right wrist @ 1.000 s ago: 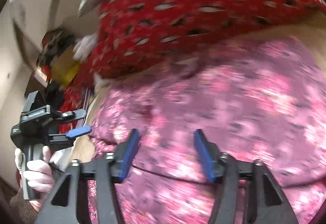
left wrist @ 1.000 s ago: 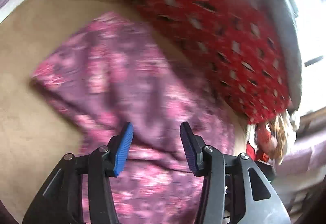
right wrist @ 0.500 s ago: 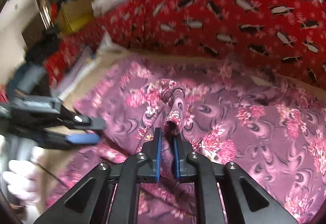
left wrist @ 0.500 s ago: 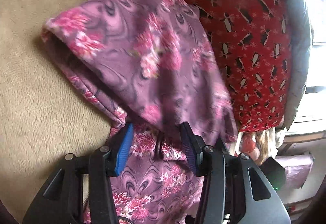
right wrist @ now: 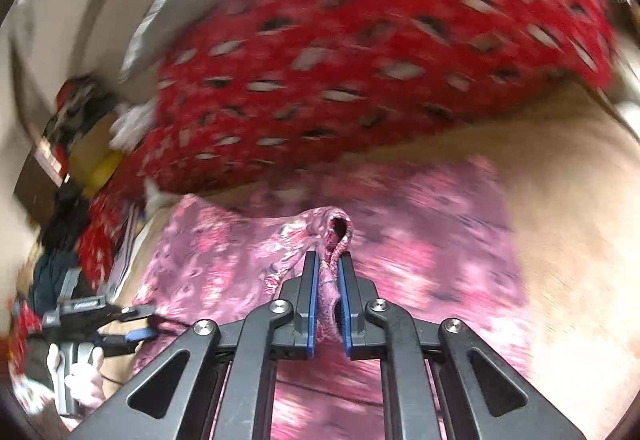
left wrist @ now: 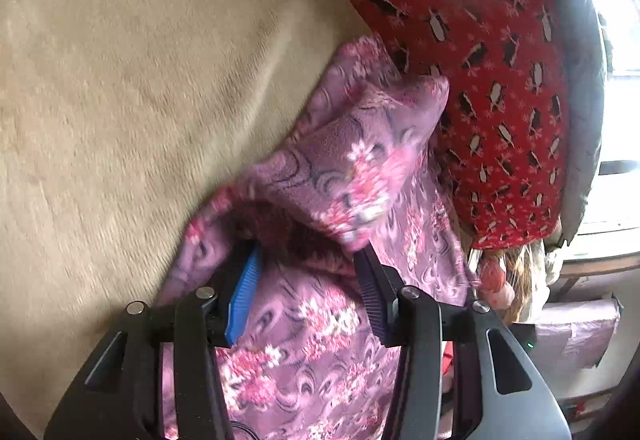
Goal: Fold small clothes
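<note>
Purple floral garment [right wrist: 420, 264] on beige blanket [left wrist: 140, 99], beside red penguin-print pillow [left wrist: 480, 51]. Right gripper [right wrist: 329, 268]: clamped on bunched fold. Left gripper [left wrist: 306, 260]: jaws wide, over fabric.

- Garment [left wrist: 352, 167] spread ahead of and beneath the left hand-held gripper [left wrist: 306, 266], a bunched fold lying between its parted fingers.
- Blanket [left wrist: 140, 79] under the garment, stretching off to that gripper's left.
- Pillow [left wrist: 480, 39] beyond the garment, ahead and right.
- Right hand-held gripper [right wrist: 328, 272] pinching a raised ridge of the garment [right wrist: 420, 240]; pillow [right wrist: 360, 39] behind it.
</note>
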